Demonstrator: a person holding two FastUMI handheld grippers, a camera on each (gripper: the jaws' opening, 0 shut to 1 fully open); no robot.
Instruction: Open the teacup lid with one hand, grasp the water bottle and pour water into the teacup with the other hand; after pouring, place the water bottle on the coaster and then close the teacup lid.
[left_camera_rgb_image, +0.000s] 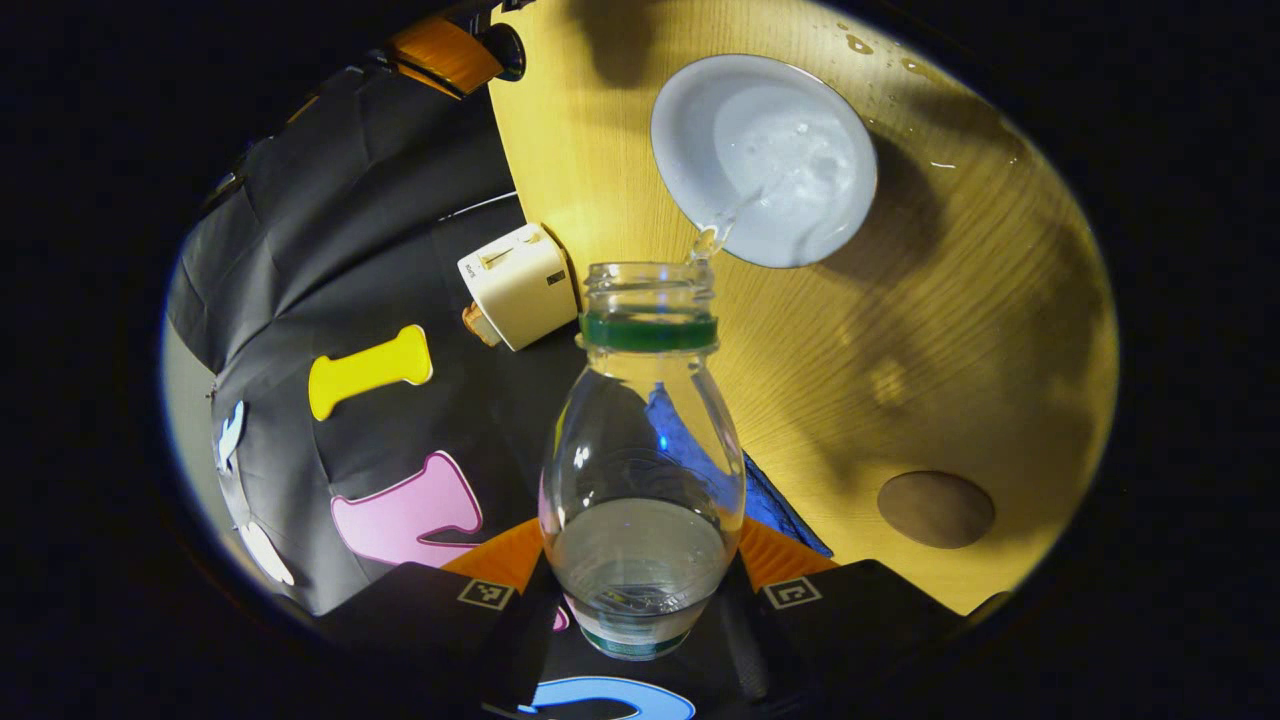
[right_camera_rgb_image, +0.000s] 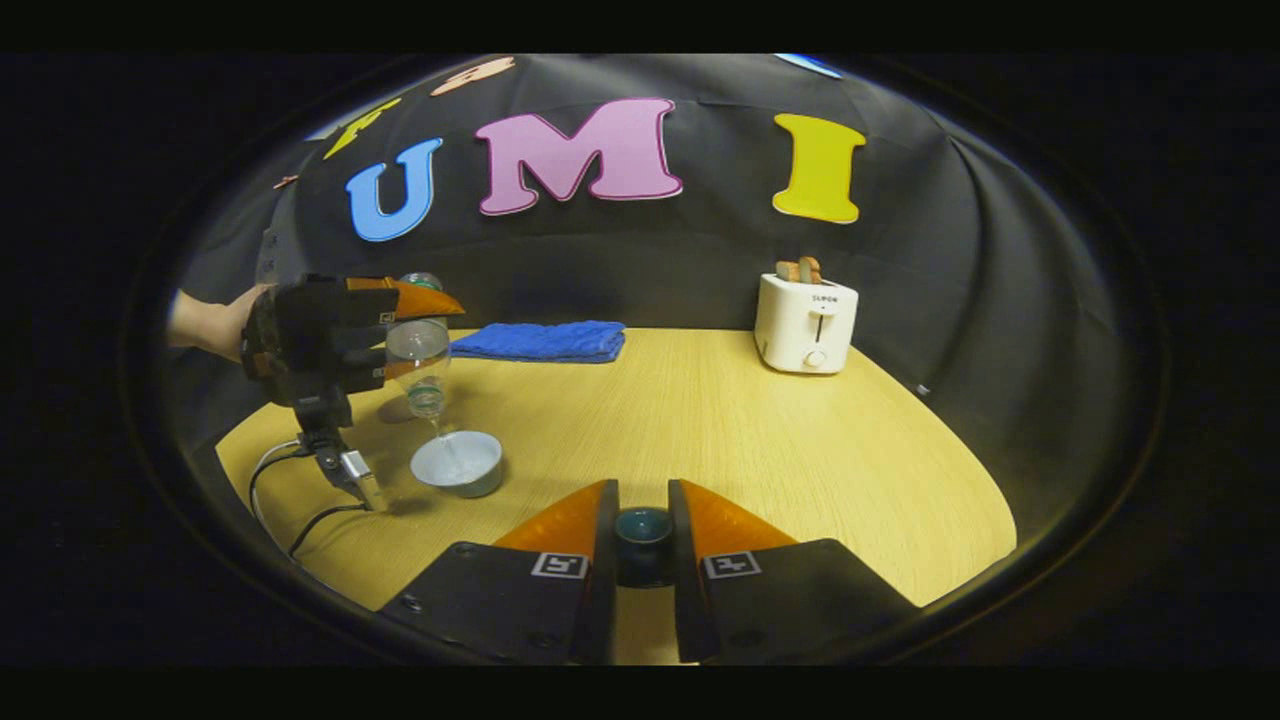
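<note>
My left gripper (left_camera_rgb_image: 640, 590) is shut on a clear water bottle (left_camera_rgb_image: 640, 450) with a green neck ring, tipped mouth-forward. A thin stream runs from the mouth into the white teacup (left_camera_rgb_image: 765, 160), whose water is rippling. In the right gripper view that left gripper (right_camera_rgb_image: 320, 340) and the bottle (right_camera_rgb_image: 418, 355) hang tilted above the teacup (right_camera_rgb_image: 458, 462) at the table's left. My right gripper (right_camera_rgb_image: 643, 535) is shut on the small dark teacup lid (right_camera_rgb_image: 643, 530), well right of the cup. A round brown coaster (left_camera_rgb_image: 935, 508) lies on the wooden table.
A white toaster (right_camera_rgb_image: 805, 322) with bread in it stands at the back right. A folded blue cloth (right_camera_rgb_image: 540, 340) lies at the back. A hand (right_camera_rgb_image: 215, 322) holds the left gripper, whose cable (right_camera_rgb_image: 300, 480) trails onto the table. Water drops (left_camera_rgb_image: 860, 45) lie beyond the cup.
</note>
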